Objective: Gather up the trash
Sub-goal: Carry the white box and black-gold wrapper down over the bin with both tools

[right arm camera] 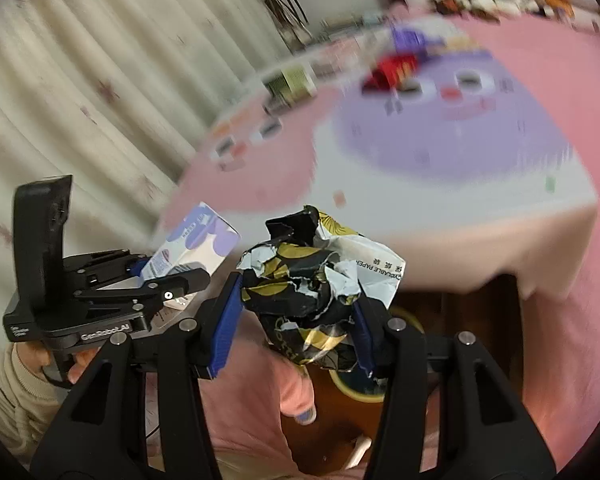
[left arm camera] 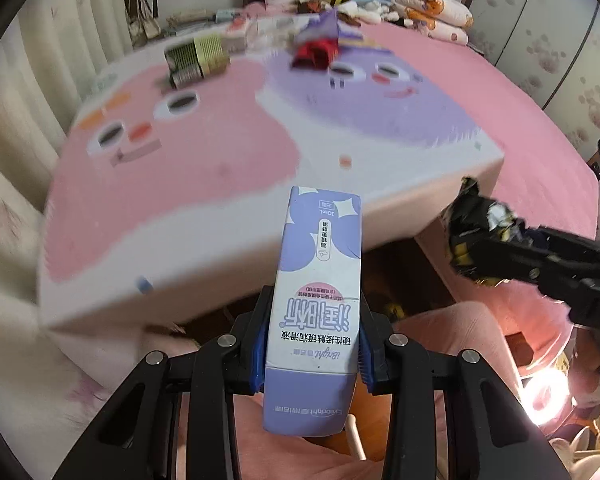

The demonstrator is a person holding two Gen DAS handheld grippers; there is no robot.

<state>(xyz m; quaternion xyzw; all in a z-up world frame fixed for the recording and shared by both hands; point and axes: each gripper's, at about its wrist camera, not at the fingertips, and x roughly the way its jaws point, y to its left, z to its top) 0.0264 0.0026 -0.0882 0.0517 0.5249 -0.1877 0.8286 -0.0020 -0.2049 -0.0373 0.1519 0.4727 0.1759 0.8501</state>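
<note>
My left gripper is shut on a tall purple-and-white carton, held upright past the near edge of the cartoon-print table. In the right wrist view the same carton shows at the left, in that left gripper. My right gripper is shut on a crumpled black, gold and white paper wrapper; the wrapper also appears at the right of the left wrist view. More litter lies at the table's far end: a red pack, a purple wrapper and a green-gold box.
A pink bed with a rolled quilt and soft toys lies behind and to the right of the table. Cream curtains hang at the left. Below the grippers are pink cloth, a yellow-rimmed container and brown floor. A sleeved hand holds the left gripper.
</note>
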